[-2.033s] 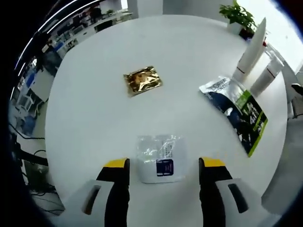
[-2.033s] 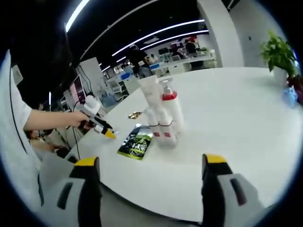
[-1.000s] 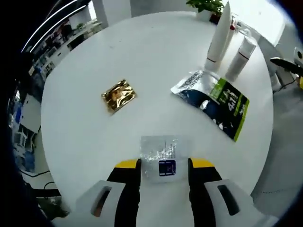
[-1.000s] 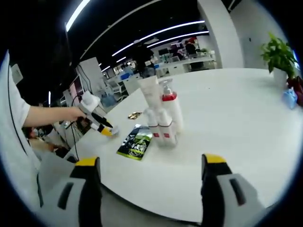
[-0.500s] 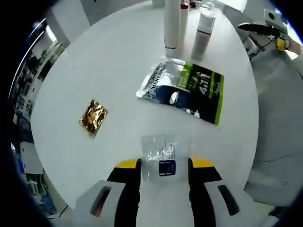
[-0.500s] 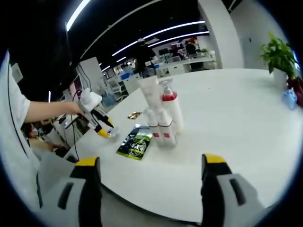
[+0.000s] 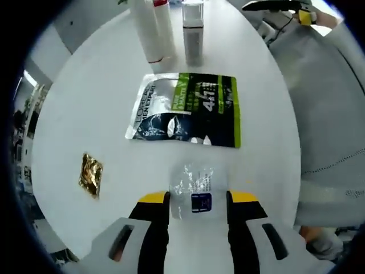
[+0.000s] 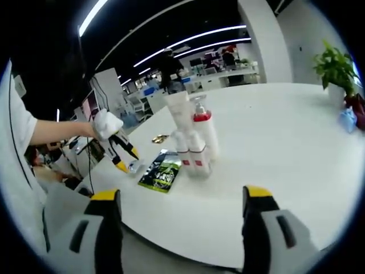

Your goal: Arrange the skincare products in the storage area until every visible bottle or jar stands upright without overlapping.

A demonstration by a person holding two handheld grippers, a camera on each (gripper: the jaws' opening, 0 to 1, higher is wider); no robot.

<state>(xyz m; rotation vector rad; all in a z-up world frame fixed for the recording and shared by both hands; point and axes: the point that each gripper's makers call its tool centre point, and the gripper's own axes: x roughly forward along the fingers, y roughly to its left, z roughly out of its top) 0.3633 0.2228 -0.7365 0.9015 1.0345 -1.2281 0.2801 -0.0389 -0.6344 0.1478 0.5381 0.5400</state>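
A small clear sachet (image 7: 194, 197) with a dark label is clamped between the jaws of the left gripper (image 7: 194, 198). A flat black, silver and green pouch (image 7: 185, 109) lies just beyond it on the white table (image 7: 85, 103). White bottles (image 7: 193, 31) stand upright behind the pouch; a gold sachet (image 7: 91, 174) lies flat, apart.

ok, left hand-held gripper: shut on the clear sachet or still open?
Shut on the clear sachet. In the left gripper view the left hand-held gripper has both yellow-tipped jaws against the sachet's sides.
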